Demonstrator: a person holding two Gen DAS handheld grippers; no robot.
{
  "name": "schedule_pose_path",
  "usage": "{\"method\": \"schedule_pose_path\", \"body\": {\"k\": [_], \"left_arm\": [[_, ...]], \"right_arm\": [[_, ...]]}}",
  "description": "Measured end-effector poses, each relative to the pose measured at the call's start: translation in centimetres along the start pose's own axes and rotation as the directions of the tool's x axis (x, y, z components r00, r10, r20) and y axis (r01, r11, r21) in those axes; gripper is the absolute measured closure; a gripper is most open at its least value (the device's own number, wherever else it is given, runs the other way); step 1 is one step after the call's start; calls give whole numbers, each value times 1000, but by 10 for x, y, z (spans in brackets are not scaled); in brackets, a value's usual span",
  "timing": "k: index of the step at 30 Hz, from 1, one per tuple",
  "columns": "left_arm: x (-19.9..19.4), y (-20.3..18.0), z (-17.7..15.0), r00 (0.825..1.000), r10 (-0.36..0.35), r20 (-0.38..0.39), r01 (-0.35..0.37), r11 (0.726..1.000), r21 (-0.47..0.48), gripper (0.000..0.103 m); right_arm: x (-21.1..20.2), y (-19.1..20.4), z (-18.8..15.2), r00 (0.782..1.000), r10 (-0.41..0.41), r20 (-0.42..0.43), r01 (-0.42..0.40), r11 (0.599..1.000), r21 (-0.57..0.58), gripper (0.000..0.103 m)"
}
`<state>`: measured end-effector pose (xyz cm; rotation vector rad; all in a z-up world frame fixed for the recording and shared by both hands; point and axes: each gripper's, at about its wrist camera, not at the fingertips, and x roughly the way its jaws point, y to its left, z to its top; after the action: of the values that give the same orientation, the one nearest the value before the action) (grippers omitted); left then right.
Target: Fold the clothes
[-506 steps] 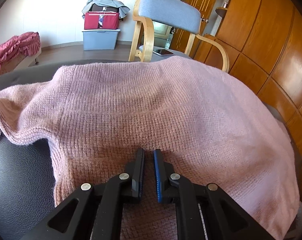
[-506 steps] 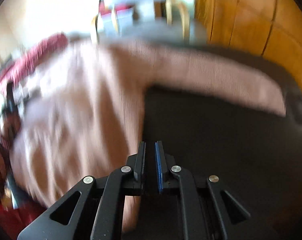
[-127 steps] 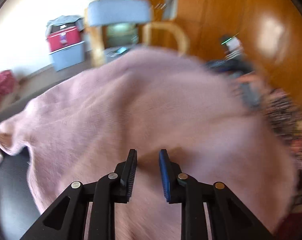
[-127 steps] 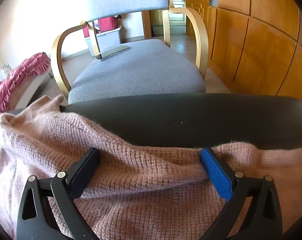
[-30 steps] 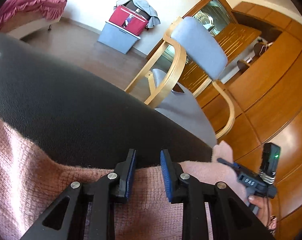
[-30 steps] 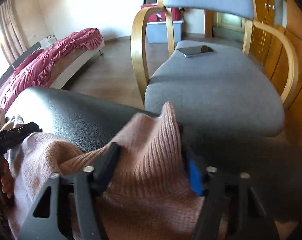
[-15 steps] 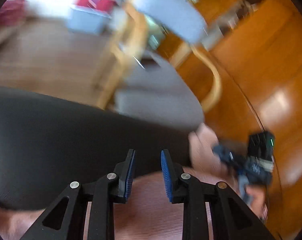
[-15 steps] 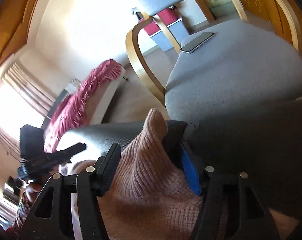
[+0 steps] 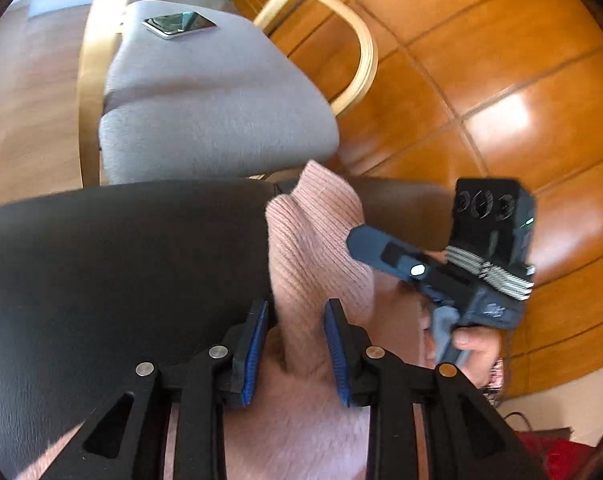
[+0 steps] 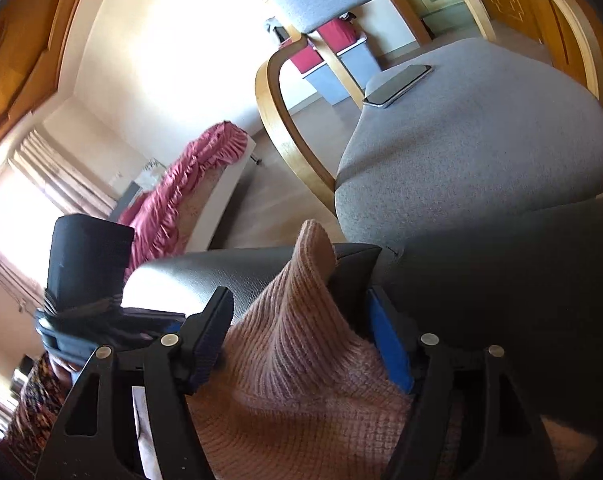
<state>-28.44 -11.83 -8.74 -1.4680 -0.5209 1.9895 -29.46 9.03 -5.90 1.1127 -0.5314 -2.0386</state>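
Observation:
A pink knit sweater (image 9: 317, 248) is bunched and lifted over the black leather surface (image 9: 101, 264). My left gripper (image 9: 295, 344) has its jaws partly apart with a fold of the sweater between them. My right gripper (image 10: 301, 332) is shut on a thick peaked fold of the sweater (image 10: 297, 344), held above the black surface (image 10: 501, 280). The right gripper also shows in the left wrist view (image 9: 441, 276), close by on the right, gripping the same bunch. The left gripper's body shows at the left of the right wrist view (image 10: 85, 280).
A grey armchair with bentwood arms (image 9: 205, 112) stands just beyond the black surface, with a phone (image 9: 177, 24) on its seat. Orange wood panelling (image 9: 501, 100) is on the right. A bed with a red cover (image 10: 189, 176) and storage boxes (image 10: 341, 60) lie farther off.
Both grippers have come close together with the sweater bunched between them. The left view has swung right toward the right gripper, and a sweater fold now sits between the left jaws.

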Motion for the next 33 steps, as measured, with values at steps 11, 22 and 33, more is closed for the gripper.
{"method": "schedule_pose_path", "body": {"k": [11,22,33], "left_arm": [[-11,-61,-24,926,317,202,-353,920,173,95],[8,-129,-33,390,676,625,-920,270,283,92],[-82,33,-16,814,531,235,-503,847,-171,90]], "right_arm": [[-6,-11,3,997,56,59,-61,995,78,32],[-18,-29,4,976,143,162,-174,964,200,32],[-14,-25,5,983,115,146,-140,975,174,32]]}}
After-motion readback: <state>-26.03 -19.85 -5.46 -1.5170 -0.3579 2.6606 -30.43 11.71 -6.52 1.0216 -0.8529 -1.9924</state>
